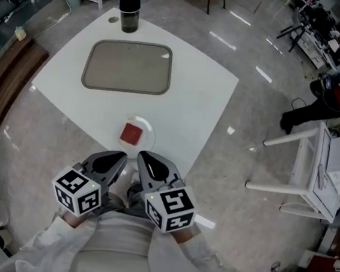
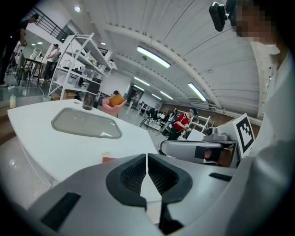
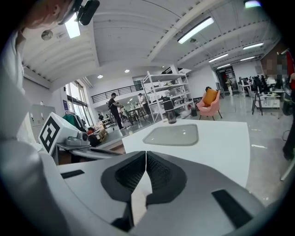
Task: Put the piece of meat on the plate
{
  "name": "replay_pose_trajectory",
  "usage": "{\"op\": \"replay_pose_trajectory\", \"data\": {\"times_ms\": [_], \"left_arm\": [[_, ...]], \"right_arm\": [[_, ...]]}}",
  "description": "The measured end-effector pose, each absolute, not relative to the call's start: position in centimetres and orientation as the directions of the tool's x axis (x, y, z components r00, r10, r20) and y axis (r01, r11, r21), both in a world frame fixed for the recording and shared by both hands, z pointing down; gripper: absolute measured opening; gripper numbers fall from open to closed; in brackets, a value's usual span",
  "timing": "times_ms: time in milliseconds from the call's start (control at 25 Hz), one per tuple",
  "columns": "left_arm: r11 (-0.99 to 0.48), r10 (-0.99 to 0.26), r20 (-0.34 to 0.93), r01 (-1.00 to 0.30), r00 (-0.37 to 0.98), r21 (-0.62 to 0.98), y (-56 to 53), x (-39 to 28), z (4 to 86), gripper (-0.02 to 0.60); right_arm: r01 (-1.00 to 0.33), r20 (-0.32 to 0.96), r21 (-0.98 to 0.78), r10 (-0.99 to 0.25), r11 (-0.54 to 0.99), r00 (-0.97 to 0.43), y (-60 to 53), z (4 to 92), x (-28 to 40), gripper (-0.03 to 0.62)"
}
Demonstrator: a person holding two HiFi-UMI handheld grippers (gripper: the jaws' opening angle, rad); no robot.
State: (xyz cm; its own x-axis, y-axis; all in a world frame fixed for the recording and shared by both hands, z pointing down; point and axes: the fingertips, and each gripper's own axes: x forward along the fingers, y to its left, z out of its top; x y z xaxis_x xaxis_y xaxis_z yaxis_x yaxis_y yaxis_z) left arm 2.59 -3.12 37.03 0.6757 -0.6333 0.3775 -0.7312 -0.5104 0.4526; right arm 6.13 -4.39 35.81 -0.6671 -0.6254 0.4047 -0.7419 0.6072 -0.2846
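A square red piece of meat [image 1: 132, 134] lies on a small round white plate [image 1: 149, 129] near the front corner of the white table [image 1: 198, 99]. In the left gripper view the meat [image 2: 109, 159] shows only as a red sliver just over the jaws. My left gripper [image 1: 118, 161] [image 2: 146, 159] and right gripper [image 1: 145, 161] [image 3: 145, 156] are held side by side close to my body, just short of the plate. Both are shut with nothing between the jaws, whose tips touch.
A grey rectangular tray [image 1: 128, 66] lies farther back on the table, with a black bottle [image 1: 129, 8] behind it. A white stand [image 1: 311, 171] is to the right on the floor. Shelving [image 3: 168, 92], chairs and people fill the room beyond.
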Motion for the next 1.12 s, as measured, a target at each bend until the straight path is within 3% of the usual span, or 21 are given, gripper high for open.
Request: {"op": "replay_pose_trajectory", "data": {"times_ms": [520,1120], "left_arm": [[-0.457,-0.668,0.375,-0.753,0.642,0.474,-5.4,1.6,37.9,0.018],[-0.471,-0.602,0.408,-0.718,0.686,0.513,-7.0,0.7,39.1,0.018]], "right_arm": [[-0.746,0.428,-0.291,-0.616,0.599,-0.662,-6.9,37.0,7.3,0.015],[-0.793,0.485,-0.329,-0.629,0.513,-0.608,-8.7,38.6,7.7,0.015]]}}
